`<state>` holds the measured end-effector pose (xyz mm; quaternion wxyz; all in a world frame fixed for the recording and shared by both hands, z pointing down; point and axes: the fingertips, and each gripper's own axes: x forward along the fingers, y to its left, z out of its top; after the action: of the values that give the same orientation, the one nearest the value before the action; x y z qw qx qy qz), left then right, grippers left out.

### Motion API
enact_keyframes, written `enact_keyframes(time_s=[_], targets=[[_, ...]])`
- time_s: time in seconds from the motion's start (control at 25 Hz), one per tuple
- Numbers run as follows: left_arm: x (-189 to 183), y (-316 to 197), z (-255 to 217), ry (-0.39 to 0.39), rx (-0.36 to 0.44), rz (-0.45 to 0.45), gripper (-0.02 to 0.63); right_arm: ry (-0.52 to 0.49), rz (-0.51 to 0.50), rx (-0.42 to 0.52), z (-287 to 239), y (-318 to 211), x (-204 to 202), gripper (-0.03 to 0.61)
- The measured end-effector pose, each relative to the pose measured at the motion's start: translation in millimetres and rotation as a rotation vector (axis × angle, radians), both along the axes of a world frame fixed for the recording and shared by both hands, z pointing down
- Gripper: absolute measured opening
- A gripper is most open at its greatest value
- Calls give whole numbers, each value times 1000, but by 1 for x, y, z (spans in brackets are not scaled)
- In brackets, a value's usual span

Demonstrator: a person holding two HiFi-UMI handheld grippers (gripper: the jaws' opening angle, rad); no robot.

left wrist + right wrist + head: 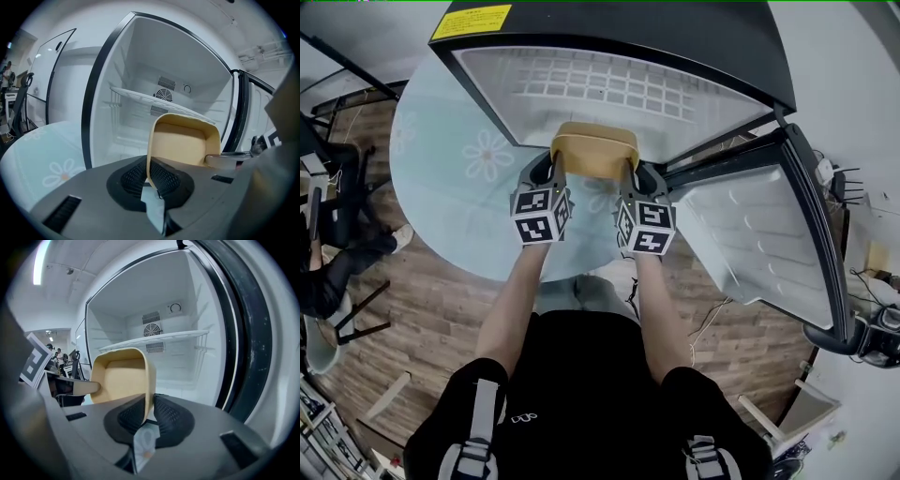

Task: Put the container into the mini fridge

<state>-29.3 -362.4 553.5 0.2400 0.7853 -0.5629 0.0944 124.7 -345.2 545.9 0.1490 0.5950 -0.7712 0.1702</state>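
Mini fridge [675, 37] floor mostly hidden behind container [593, 148], forearms [517, 291] outstretched side by side, left gripper [149, 176] and right gripper [151, 416] jaws pinching opposite container walls.

I see the tan container [593, 150], empty, at the fridge [609, 84] mouth, 12 o'clock. Fridge door [759, 244] open at 3.

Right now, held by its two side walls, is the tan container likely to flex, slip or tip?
Probably fairly stiff: the container shows no bowing with the left gripper and right gripper each pinching a thin wall. Likely light, since it looks empty inside. Its smooth walls could slip if tilted further.
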Motion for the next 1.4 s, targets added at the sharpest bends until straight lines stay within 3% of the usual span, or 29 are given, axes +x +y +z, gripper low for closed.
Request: enact_keyframes(time_s=[0.36, 0.96, 1.4], targets=[[7, -22, 28, 7, -58, 6, 17, 14, 32, -44, 28, -20, 7, 46], [2, -44, 51, -74, -95, 45, 17, 22, 33, -104, 57, -46, 1, 43], [4, -58, 62, -74, -94, 66, 17, 35, 32, -127, 68, -60, 3, 43]])
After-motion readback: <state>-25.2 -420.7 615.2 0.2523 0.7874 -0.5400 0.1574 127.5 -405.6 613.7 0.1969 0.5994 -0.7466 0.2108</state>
